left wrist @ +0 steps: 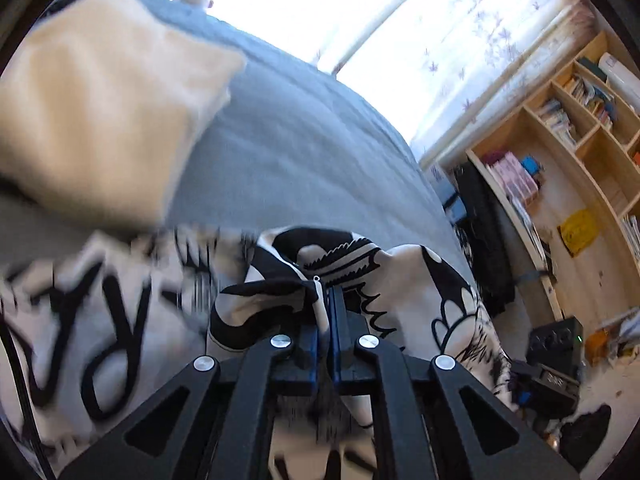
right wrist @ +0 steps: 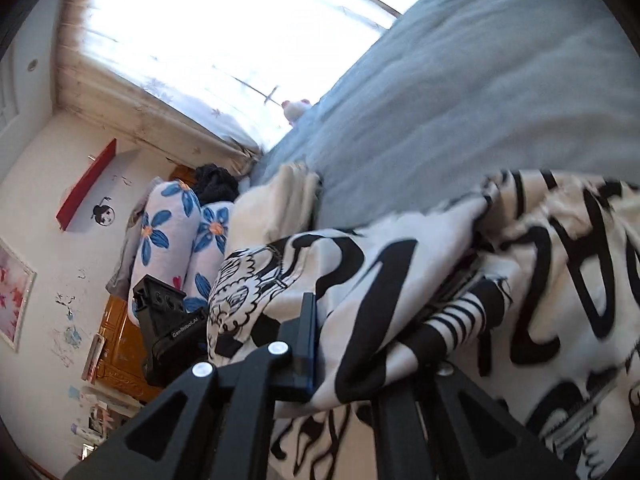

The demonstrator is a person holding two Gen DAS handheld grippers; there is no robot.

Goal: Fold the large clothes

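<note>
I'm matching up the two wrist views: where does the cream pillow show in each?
Left wrist: the cream pillow fills the upper left, lying on the grey bedspread.
Right wrist: the cream pillow is small, centre-left, at the grey bedspread's edge.
Shared landmark: the bright curtained window.

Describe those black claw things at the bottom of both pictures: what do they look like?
Each is a gripper: the left gripper and right gripper share matte black angular linkage arms with triangular cut-outs, joined by round silver bolts. The fingers are black with blue inner pads. No cables, sleeves or markings show on them.
</note>
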